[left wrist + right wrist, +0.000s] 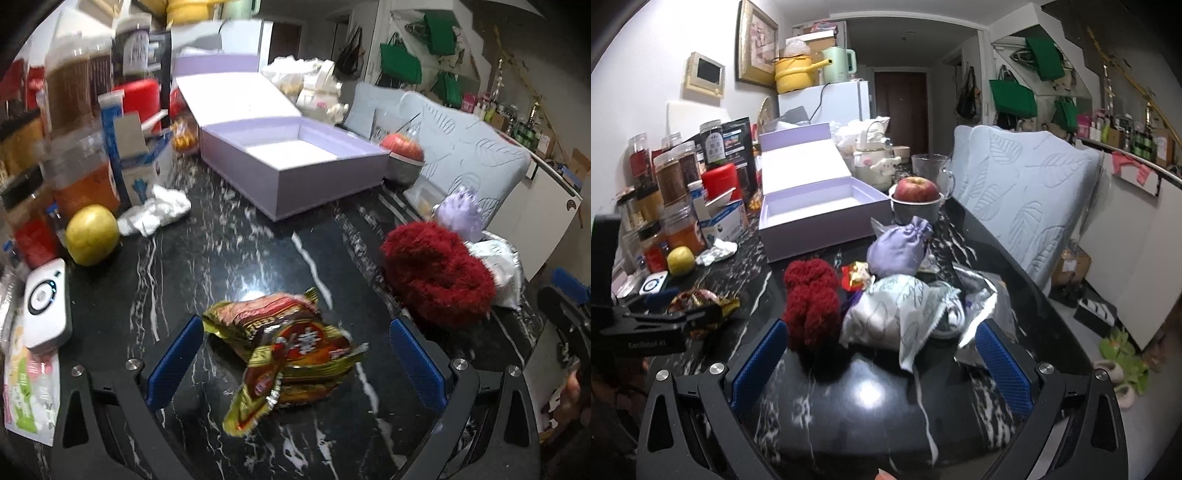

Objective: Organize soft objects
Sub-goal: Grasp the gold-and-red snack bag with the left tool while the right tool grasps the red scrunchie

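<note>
Snack packets [284, 350] in crinkled gold and red foil, lying on the black marble counter [207, 258] between the spread fingers of the left gripper [293, 360], seemingly untouched, though blurred. Right gripper [879, 358] gaping wide too, facing a red woolly bundle [810, 299], pale patterned pouch [886, 317] and lilac drawstring bag [899, 245]. Beyond, an open lilac box [820, 218].

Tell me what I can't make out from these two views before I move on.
- Snack packets, left wrist view: motion blur, print unreadable, count unclear.
- Items behind the red fuzzy item, right wrist view: hidden by it and the printed pouch.
- Purple box floor near the front wall, right wrist view: hidden by that wall.
</note>
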Available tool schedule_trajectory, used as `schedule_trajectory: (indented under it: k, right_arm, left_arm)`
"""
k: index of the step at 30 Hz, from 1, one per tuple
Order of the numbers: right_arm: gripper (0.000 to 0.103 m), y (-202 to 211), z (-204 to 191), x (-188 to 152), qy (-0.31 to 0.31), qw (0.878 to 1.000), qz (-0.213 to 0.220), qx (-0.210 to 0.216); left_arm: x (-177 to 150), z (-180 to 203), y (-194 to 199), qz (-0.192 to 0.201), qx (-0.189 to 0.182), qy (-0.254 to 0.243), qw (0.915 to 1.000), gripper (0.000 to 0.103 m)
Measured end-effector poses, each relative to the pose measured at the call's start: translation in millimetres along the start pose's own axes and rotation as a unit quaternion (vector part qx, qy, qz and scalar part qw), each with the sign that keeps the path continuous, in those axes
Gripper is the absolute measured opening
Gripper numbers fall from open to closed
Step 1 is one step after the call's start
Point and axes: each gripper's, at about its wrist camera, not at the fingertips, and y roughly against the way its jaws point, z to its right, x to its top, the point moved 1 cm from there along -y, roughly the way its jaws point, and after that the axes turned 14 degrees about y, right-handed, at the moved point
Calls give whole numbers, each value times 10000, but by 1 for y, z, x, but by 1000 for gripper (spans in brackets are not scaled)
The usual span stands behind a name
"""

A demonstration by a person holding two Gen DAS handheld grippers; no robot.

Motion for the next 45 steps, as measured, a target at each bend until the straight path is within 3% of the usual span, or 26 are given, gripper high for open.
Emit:
schedule_trajectory:
  k: [6,7,8,9,14,19,22,27,30,39,43,45]
  right_arm:
    - [103,-17,-10,9,213,9997,60,142]
    - [103,-21,-12,10,256,9995,51,174]
    - [103,-23,-14,11,292,9994,39,194]
    - [103,-26,-16,12,331,9992,24,213]
    - [103,-36,-24,18,401,9981,70,471]
    - [101,-41,-31,25,501,9967,125,619]
    - [86,-46,-38,29,619,9957,122,679]
    - [86,-61,-45,32,648,9951,28,753]
    - [72,-73,-47,33,626,9948,-106,792]
    - [70,-96,-62,28,810,9917,-473,884]
    - [40,-106,-70,21,935,9890,-786,839]
    - [36,-106,-71,19,949,9886,-779,874]
  left_arm:
    - [-3,-1,-16,-199,110,-115,9997,101]
    - [-3,-2,-17,-208,130,-127,9996,96]
    - [-3,-3,-19,-266,149,-122,9995,80]
    - [-2,-3,-22,-319,143,-121,9993,72]
    - [-1,-1,-23,-370,106,-310,9988,62]
    - [2,-5,-20,-401,-95,-233,9989,62]
    - [6,-5,-16,-306,-105,-255,9992,62]
    - [12,-9,-6,-154,-148,-217,9995,62]
    - [15,-11,-3,-75,-128,-205,9997,62]
    - [19,-21,0,-40,-103,-83,9999,62]
    - [18,-22,0,-54,-93,-72,9999,62]
    - [17,-23,1,-52,-85,-75,9999,62]
